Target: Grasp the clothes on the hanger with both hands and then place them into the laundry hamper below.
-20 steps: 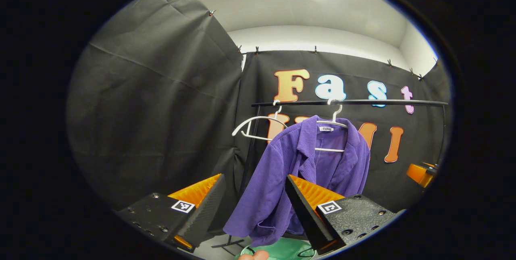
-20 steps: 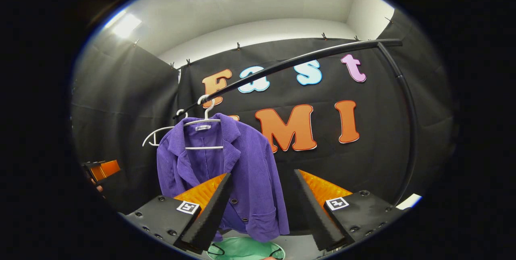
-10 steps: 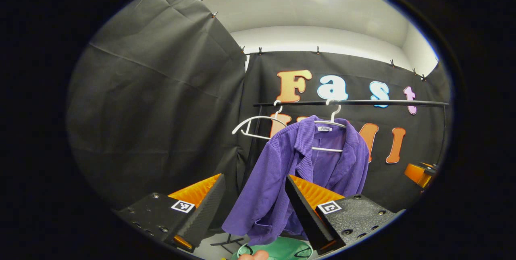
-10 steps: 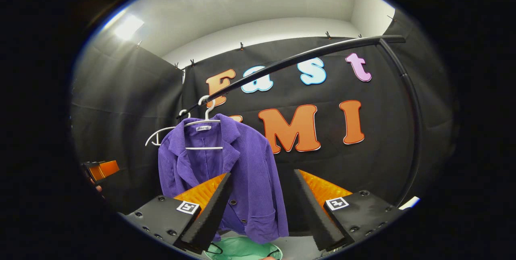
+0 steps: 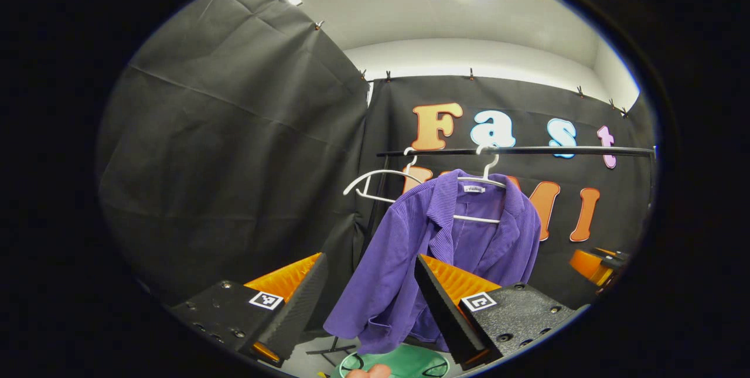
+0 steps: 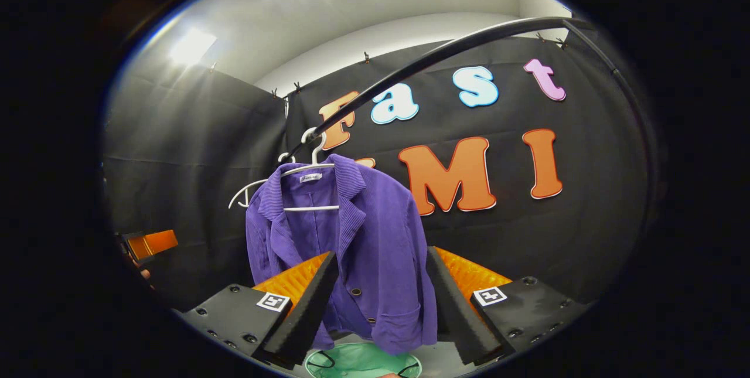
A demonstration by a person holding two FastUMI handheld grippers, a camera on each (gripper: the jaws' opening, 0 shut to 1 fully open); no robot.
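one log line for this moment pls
phase: approach | left gripper: open | right gripper: open | purple jacket: on white hanger, ungrasped | green hamper: below jacket

A: The purple jacket has its lower hem hidden behind the left hand-held gripper.

B: The green hamper is cut off at the bottom edge, and the jacket's neck label is too small to read.

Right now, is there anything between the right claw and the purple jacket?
No. In the right gripper view the open right claw faces the purple jacket with just air between, not touching it.
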